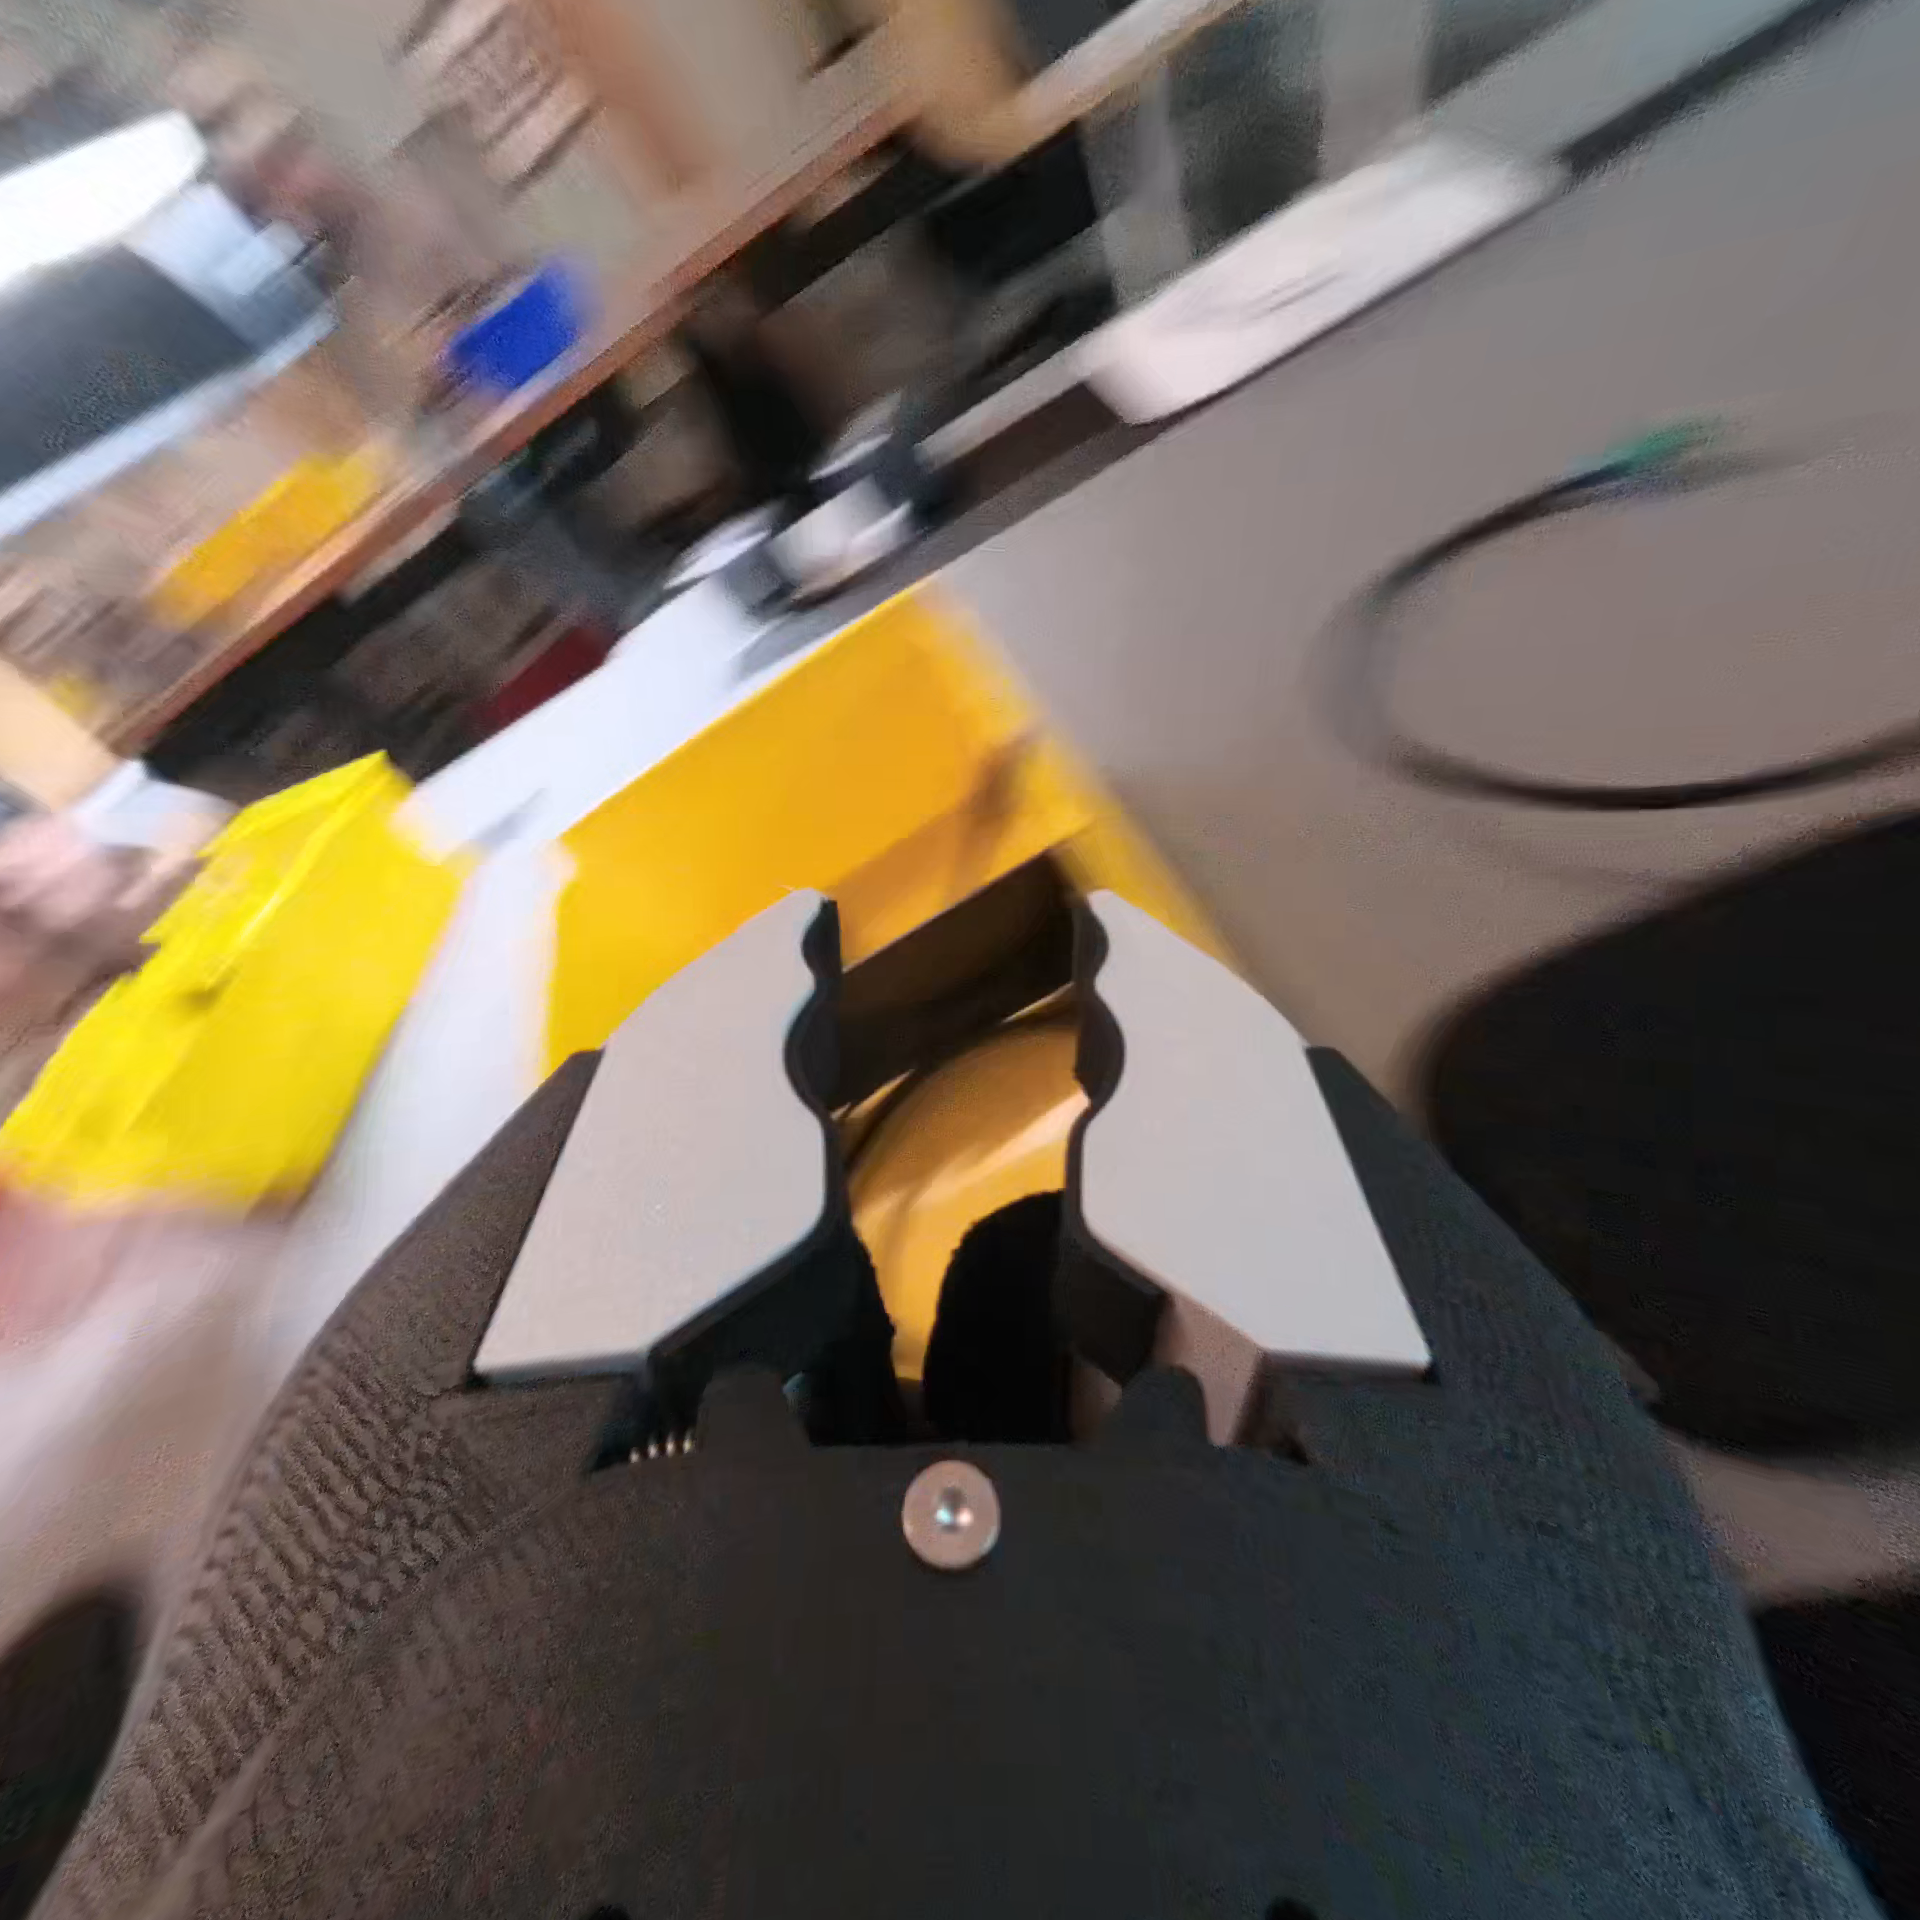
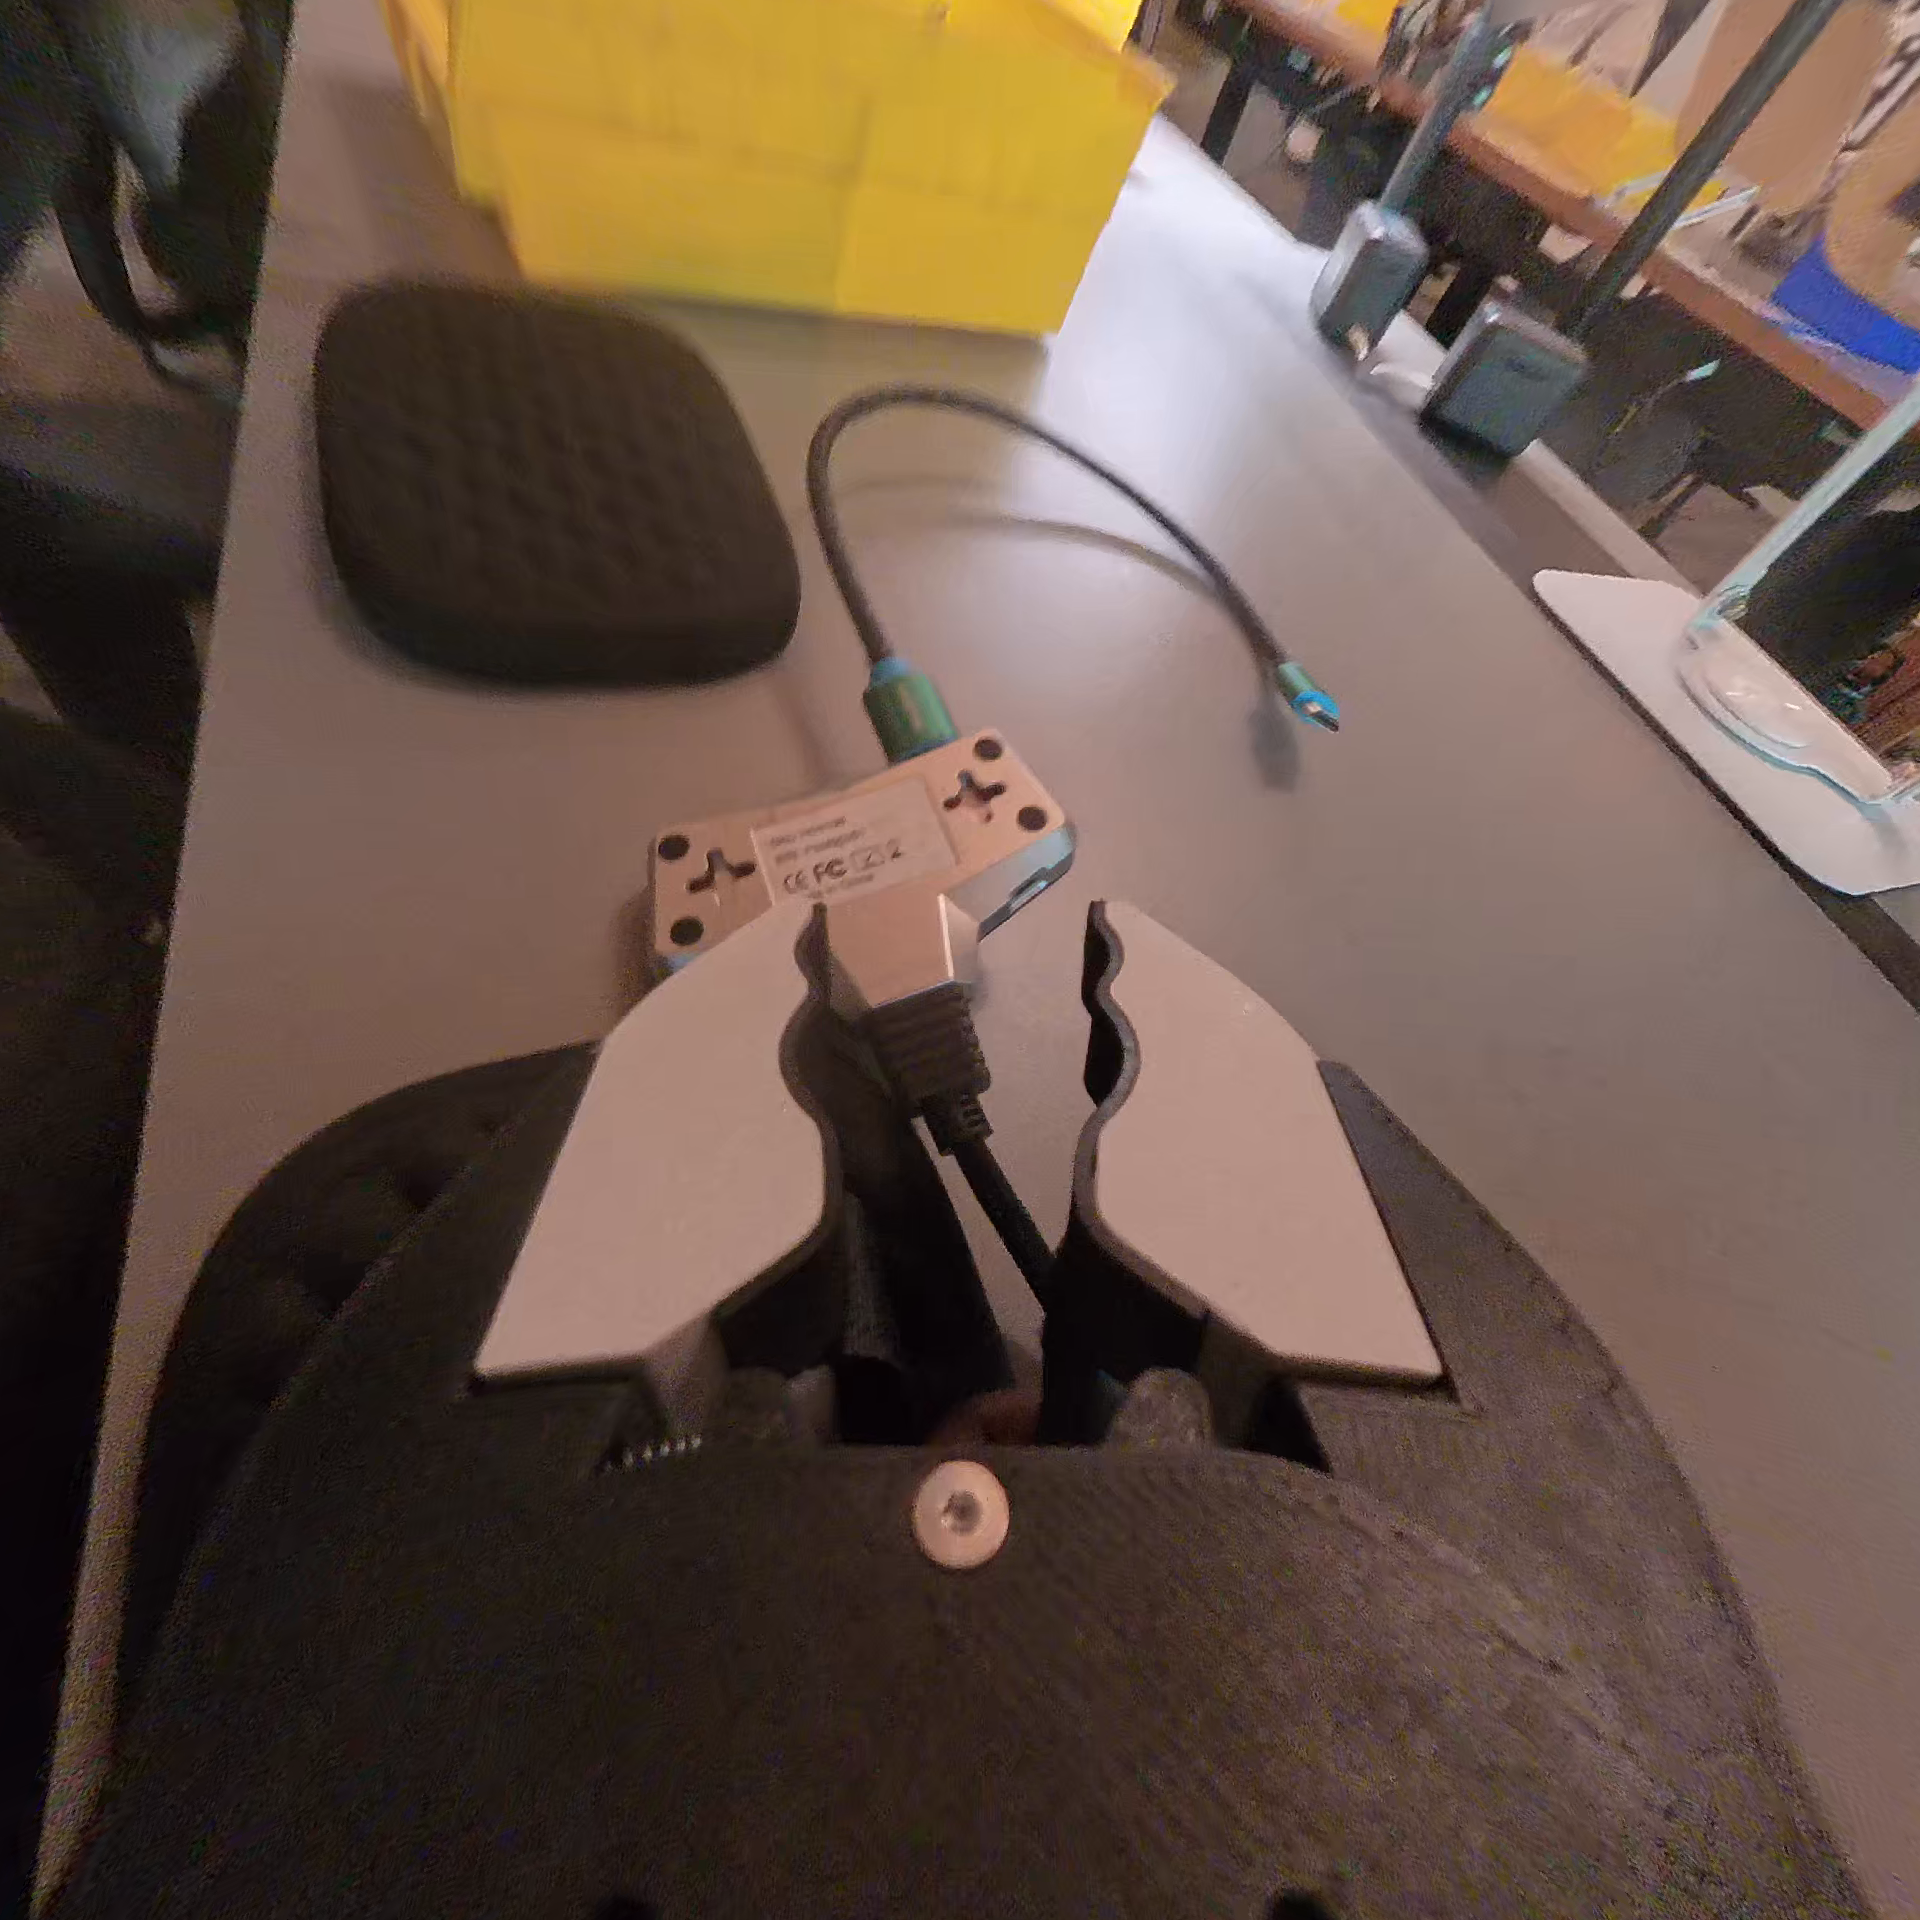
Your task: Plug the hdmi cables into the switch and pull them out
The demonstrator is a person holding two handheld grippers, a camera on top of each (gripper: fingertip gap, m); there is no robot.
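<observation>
The right tongs stand spread around the stiff silver plug in the light switch; grip the plug body. The left tongs are spread, empty.

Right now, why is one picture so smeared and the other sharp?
Left wrist view: everything beyond the left claw streaks with motion blur, even the yellow bin. Right wrist view: mostly sharp on the switch, with glare on the table.

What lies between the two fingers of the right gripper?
In the right wrist view, a silver HDMI plug with its black cable lies between the open right gripper fingers, its front end at the switch.
</observation>
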